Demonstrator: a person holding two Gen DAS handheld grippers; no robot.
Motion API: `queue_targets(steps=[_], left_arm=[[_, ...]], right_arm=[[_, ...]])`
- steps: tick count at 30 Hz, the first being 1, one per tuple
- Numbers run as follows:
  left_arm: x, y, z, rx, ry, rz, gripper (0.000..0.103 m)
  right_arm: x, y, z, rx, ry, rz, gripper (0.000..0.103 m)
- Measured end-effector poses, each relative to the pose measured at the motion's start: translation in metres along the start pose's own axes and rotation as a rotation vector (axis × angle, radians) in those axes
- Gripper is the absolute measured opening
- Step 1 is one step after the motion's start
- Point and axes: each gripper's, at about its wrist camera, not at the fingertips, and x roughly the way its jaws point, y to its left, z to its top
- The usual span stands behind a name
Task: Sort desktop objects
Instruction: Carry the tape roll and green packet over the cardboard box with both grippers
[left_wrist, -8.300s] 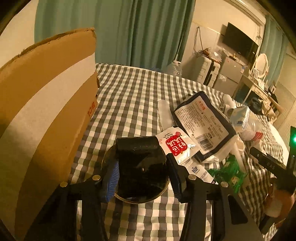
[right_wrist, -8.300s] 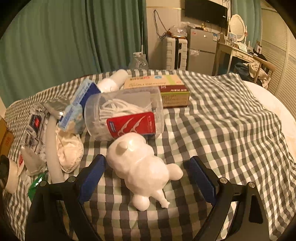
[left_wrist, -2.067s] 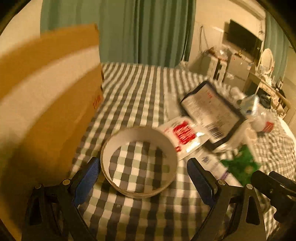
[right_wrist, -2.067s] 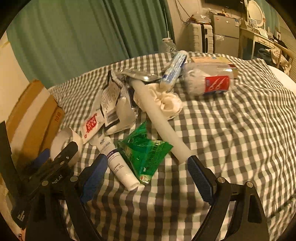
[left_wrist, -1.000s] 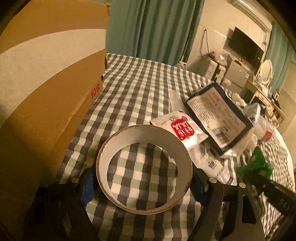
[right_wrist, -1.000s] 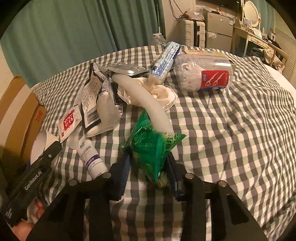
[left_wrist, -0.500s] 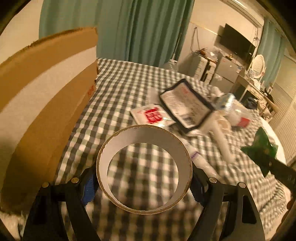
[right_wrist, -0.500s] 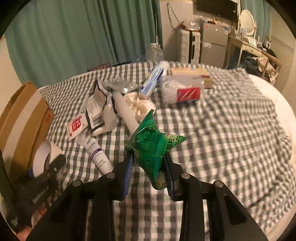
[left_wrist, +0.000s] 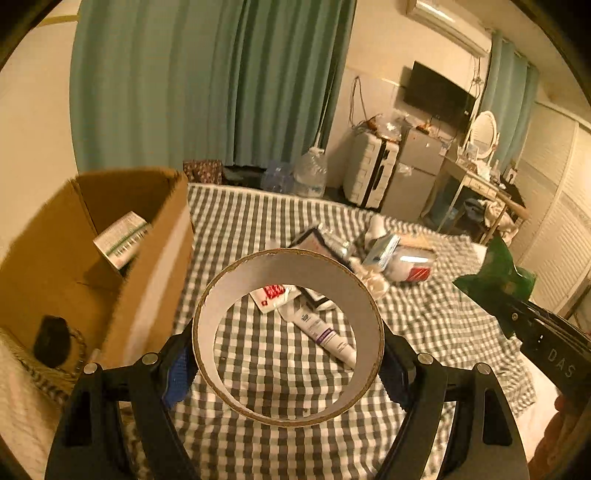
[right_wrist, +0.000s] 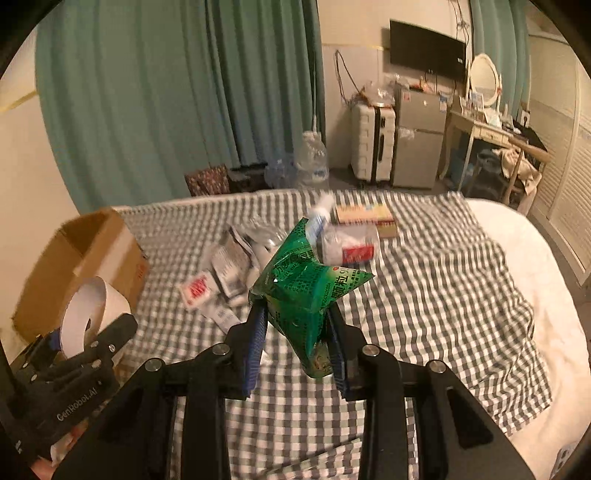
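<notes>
Right of the open cardboard box (left_wrist: 110, 258), left gripper (left_wrist: 288, 363) clamped across a tape roll (left_wrist: 288, 332) held clear above the checked cloth (left_wrist: 258, 229); farther right, right gripper (right_wrist: 297, 341) pinching a green packet (right_wrist: 303, 291), print blurred, possibly a snack.

Cardboard box (left_wrist: 110, 258) at the bed's (right_wrist: 461, 295) left edge, a small carton (left_wrist: 122, 238) inside it, clutter pile (right_wrist: 280, 243) mid-bed toward the far edge, flat box (right_wrist: 365, 218) behind it, tube (left_wrist: 321, 332) nearest.
</notes>
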Motion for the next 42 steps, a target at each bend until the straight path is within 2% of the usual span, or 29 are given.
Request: queue_targets(steps=[8,10,16,21,27,31,34,38,42], left_arm=[[-0.041,0.008,0.023,0.061,0.013,0.048,0.084],[-0.054,0.010,0.030,0.099,0.000,0.048,0.084],[-0.087,0.032,0.060,0.130,-0.047,0.061,0.084],[-0.101,0.063,0.083,0.094,-0.023,0.062,0.084],[-0.124,0.104,0.099,0.072,-0.090,0.112,0.084],[-0.129,0.127,0.101,0.068,-0.120,0.139,0.084],[-0.127,0.144,0.100,0.053,-0.112,0.136,0.084],[-0.122,0.172,0.094,-0.003,-0.108,0.136,0.084],[-0.109,0.205,0.087,-0.056,-0.087,0.145,0.084]], right_arm=[[-0.050,0.037,0.013,-0.043,-0.068,0.063,0.031],[-0.061,0.051,0.012,-0.076,-0.078,0.067,0.031],[-0.081,0.084,0.015,-0.119,-0.104,0.091,0.031],[-0.092,0.108,0.020,-0.160,-0.124,0.116,0.031],[-0.098,0.140,0.032,-0.199,-0.139,0.148,0.031],[-0.103,0.162,0.037,-0.226,-0.144,0.176,0.031],[-0.105,0.181,0.038,-0.255,-0.142,0.187,0.031],[-0.100,0.210,0.036,-0.304,-0.133,0.187,0.031],[-0.084,0.238,0.029,-0.328,-0.089,0.217,0.031]])
